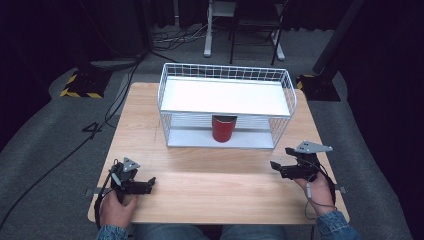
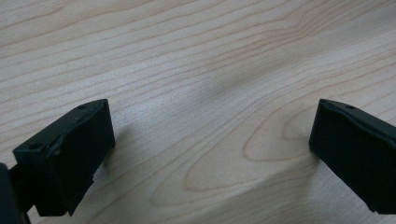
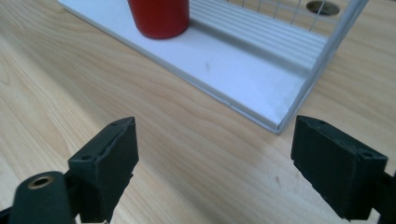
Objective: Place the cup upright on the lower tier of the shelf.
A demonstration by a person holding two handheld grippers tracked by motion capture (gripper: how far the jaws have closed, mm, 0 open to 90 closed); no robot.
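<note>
A red cup (image 1: pixel 223 128) (image 3: pixel 159 16) stands upright on the lower white shelf of a white wire rack (image 1: pixel 226 75) at the far middle of the wooden table (image 1: pixel 210 185). My left gripper (image 1: pixel 148 186) (image 2: pixel 210 149) rests low over the bare wood at the front left, jaws wide apart and nothing between them. My right gripper (image 1: pixel 282 160) (image 3: pixel 215 163) sits at the front right, open and empty, pointing toward the rack's lower shelf (image 3: pixel 243 74), with the cup ahead and to its left.
The rack's top shelf (image 1: pixel 225 97) is a flat white board ringed by a wire rim. A round hole (image 3: pixel 323 7) shows in the tabletop behind the rack. Grey carpet, cables and stand legs (image 1: pixel 207 47) lie beyond the table.
</note>
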